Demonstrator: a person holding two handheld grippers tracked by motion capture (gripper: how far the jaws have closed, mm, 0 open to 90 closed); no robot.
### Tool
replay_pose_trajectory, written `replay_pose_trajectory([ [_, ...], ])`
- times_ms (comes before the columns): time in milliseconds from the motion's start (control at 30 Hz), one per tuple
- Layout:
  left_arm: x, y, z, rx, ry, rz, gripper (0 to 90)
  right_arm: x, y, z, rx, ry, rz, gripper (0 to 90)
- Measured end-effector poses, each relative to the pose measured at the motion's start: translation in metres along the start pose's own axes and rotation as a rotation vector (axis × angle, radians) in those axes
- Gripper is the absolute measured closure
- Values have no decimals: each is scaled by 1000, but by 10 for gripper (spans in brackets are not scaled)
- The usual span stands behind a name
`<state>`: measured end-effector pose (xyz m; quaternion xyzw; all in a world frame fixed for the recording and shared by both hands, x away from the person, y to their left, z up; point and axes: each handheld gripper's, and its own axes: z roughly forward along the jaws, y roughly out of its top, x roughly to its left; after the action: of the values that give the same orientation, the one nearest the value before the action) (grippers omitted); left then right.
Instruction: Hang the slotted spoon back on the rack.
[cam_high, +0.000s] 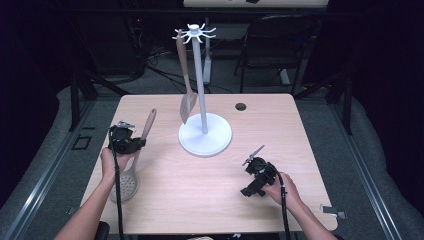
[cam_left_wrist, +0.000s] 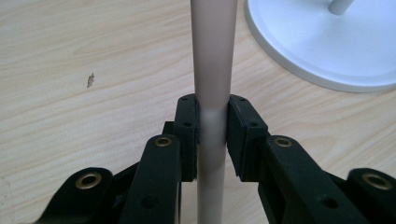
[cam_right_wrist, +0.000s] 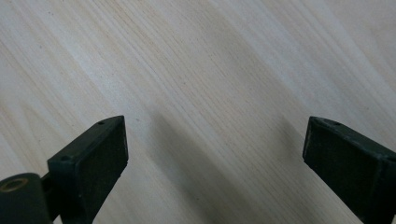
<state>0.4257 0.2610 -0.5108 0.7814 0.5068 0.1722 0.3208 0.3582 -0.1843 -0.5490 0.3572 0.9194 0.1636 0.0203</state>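
The left gripper (cam_high: 134, 142) is near the left edge of the worktop (cam_high: 210, 200). Its fingers (cam_left_wrist: 187, 135) pinch the handle of a slotted spoon (cam_high: 131, 165), one finger on each side of the handle. The spoon is long and has a pale brown handle. Its round end with the holes lies flat on the worktop close to the front left corner. The handle slants up and away toward the back edge, and the gripper holds it about halfway along. In the left gripper view the handle (cam_left_wrist: 212, 84) runs straight up between the two black fingers, and the edge of a white round base (cam_left_wrist: 327, 56) shows just beyond it.

That base belongs to a white rack (cam_high: 202, 95) in the middle of the worktop, a bit toward the back edge. It has a tall thin pole with little hooks at the top. A spatula (cam_high: 186, 85) hangs from one hook on the left side of the pole, and its flat end reaches down close to the base.

The right gripper (cam_high: 254, 161) is near the front right part of the worktop, well apart from the rack and the spoon. Its fingers (cam_right_wrist: 93, 163) are spread wide with only bare wood between them. A small dark hole (cam_high: 241, 106) sits in the worktop near the back edge.
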Motion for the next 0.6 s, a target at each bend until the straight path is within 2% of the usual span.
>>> replay_pose_trajectory([
  [133,-2,1,-3,-22,-4,5,751,1,0,2,-8,6,8,63],
  [400,-5,3,-12,-106,-3,11,751,1,2,1,2,8,-2,64],
  [600,-9,5,-16,-154,20,33,751,1,2,1,11,0,-8,64],
])
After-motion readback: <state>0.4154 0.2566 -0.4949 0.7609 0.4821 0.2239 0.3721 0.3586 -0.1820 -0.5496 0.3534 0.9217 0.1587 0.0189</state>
